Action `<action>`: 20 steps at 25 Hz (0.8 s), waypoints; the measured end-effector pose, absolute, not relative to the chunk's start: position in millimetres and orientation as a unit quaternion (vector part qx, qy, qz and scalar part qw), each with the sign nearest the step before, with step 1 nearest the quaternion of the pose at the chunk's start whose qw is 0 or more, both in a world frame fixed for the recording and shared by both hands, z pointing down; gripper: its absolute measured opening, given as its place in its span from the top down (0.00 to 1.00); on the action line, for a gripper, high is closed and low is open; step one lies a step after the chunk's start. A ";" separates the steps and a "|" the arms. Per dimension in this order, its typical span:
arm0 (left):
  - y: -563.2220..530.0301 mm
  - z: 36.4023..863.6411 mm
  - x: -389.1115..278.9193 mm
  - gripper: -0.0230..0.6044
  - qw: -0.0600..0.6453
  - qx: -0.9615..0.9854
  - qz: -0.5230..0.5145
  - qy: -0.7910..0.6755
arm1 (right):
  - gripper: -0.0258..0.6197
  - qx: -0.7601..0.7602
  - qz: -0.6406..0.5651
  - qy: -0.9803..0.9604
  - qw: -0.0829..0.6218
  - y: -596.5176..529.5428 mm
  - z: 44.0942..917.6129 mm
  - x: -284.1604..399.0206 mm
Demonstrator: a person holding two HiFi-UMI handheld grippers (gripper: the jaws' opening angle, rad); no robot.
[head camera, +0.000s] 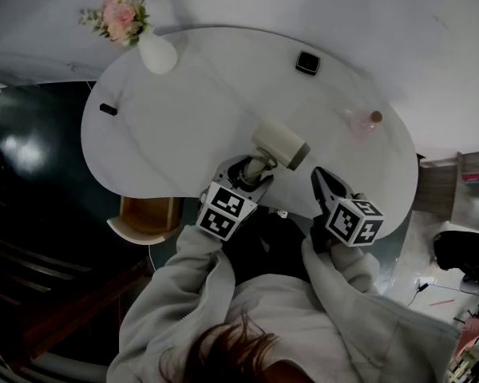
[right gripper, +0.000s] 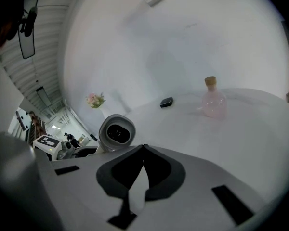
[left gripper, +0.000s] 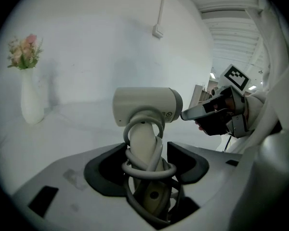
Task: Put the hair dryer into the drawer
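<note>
Overhead, the head view shows the left claw point(head camera: 250, 171) over the near edge of the white tabletop point(head camera: 184, 126), with the hair dryer point(head camera: 279, 144) standing up out of it: the handle runs down into the claw and the pale barrel sits just beyond it, tilted right. The right claw point(head camera: 322, 179) is just to the right of the left claw, not touching the dryer. Far beyond the left claw and to its left stands a white vase point(head camera: 156, 54) of pink flowers. A small black square thing point(head camera: 307, 62) lies far beyond it to the right, and a pink bottle point(head camera: 365, 122) stands nearer on that side. Below and left of the left claw, what looks like the open drawer point(head camera: 148, 218) juts out from under the tabletop edge.

Seen from the left gripper view, the left claw is clenched on the dryer's handle, which stands between the jaws with its cord point(left gripper: 149, 169) wound round it. The barrel rides straight above the jaws, clear of the tabletop. The right claw's tip is close by the barrel's right end.

From the right gripper view, the right claw point(right gripper: 143, 147) has its jaw tips pressed together with nothing between them. The dryer's round end faces the camera, just left of and beyond the tips.
</note>
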State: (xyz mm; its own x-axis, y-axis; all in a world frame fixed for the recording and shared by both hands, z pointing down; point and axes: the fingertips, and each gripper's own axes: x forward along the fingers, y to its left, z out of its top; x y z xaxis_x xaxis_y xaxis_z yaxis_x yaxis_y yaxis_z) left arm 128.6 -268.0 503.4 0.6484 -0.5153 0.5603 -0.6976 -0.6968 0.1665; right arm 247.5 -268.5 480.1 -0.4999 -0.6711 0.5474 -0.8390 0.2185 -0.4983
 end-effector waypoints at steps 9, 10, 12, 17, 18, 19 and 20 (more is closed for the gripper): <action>-249.8 496.0 73.7 0.55 0.198 0.858 0.236 -0.410 | 0.88 0.435 0.392 -0.800 0.129 -272.9 474.9 197.1; -246.9 495.8 66.4 0.55 0.200 0.853 0.236 -0.420 | 0.88 0.427 0.392 -0.804 0.133 -273.7 474.6 190.3; -241.4 495.3 51.1 0.55 0.200 0.844 0.234 -0.439 | 0.88 0.413 0.390 -0.811 0.139 -275.3 473.4 176.8; -226.3 495.5 10.9 0.55 0.207 0.816 0.235 -0.486 | 0.88 0.376 0.382 -0.829 0.160 -278.0 473.2 141.7; -223.0 495.3 2.9 0.55 0.209 0.810 0.233 -0.496 | 0.88 0.368 0.380 -0.832 0.166 -278.1 474.2 134.3; -219.4 495.0 -5.2 0.55 0.210 0.803 0.232 -0.507 | 0.88 0.360 0.378 -0.836 0.171 -277.8 475.0 126.4; -215.5 494.6 -13.5 0.55 0.210 0.797 0.230 -0.518 | 0.88 0.351 0.376 -0.839 0.175 -276.8 475.7 117.7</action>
State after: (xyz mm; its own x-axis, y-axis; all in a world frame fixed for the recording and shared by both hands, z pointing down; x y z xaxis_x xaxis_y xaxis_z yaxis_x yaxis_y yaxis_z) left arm -13.5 -215.5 494.6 0.3578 -0.7281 0.5847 -0.9217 -0.3757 0.0961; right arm 117.7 -276.8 475.7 -0.6919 -0.4580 0.5581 -0.7214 0.4706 -0.5081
